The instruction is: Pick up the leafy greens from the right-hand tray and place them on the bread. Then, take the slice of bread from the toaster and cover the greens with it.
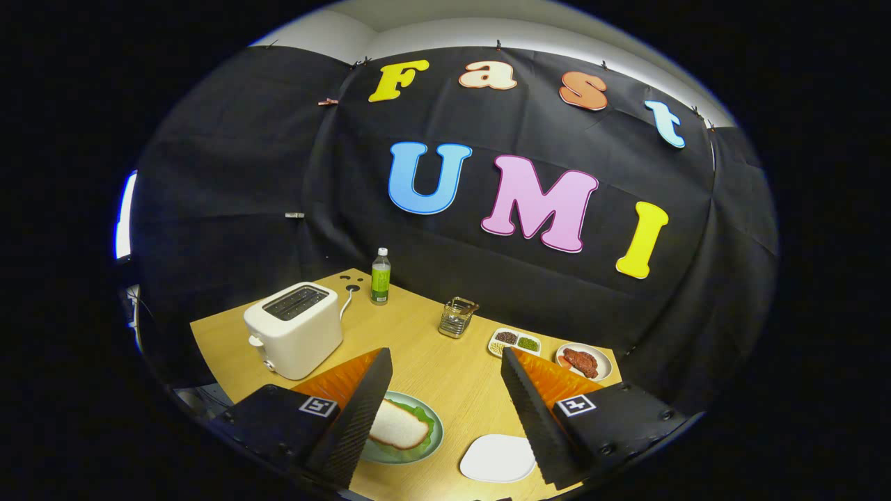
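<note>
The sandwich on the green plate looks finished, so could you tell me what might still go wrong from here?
1. With its jaws wide open and holding nothing, the gripper sits close over the top bread slice; dipping could knock it off the greens.
2. Swinging left could bump the toaster.
3. The glass jar ahead could tip.

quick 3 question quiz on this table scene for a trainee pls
1. True or false: the gripper is shut on the bread slice.
2. What lies under that slice on the green plate? A) meat B) leafy greens C) beans
3. Fill in: the bottle stands beyond the ____, near the cloth wall.

Key: 1. False: its fingers are wide apart, holding nothing. 2. B. 3. toaster
</note>
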A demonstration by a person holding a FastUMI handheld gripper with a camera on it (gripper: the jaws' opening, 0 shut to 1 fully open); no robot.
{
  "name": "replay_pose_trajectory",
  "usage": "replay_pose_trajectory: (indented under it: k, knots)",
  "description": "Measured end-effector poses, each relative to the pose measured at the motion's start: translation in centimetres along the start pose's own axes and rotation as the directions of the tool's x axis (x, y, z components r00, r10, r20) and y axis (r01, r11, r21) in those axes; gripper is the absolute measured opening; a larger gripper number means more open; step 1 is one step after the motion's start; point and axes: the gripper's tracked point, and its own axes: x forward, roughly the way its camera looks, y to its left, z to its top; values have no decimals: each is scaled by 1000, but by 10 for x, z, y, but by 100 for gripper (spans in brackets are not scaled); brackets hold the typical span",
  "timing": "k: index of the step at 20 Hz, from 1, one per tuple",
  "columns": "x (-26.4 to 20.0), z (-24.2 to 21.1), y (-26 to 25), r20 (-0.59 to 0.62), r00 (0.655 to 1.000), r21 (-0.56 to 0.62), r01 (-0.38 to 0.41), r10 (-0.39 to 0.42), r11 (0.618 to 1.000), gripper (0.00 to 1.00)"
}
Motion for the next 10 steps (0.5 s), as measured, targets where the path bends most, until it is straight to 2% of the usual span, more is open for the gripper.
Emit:
replay_pose_trajectory:
  k: [10]
  knots:
    - [-27,-15,-31,20,1000,17,3,-4,1000,98]
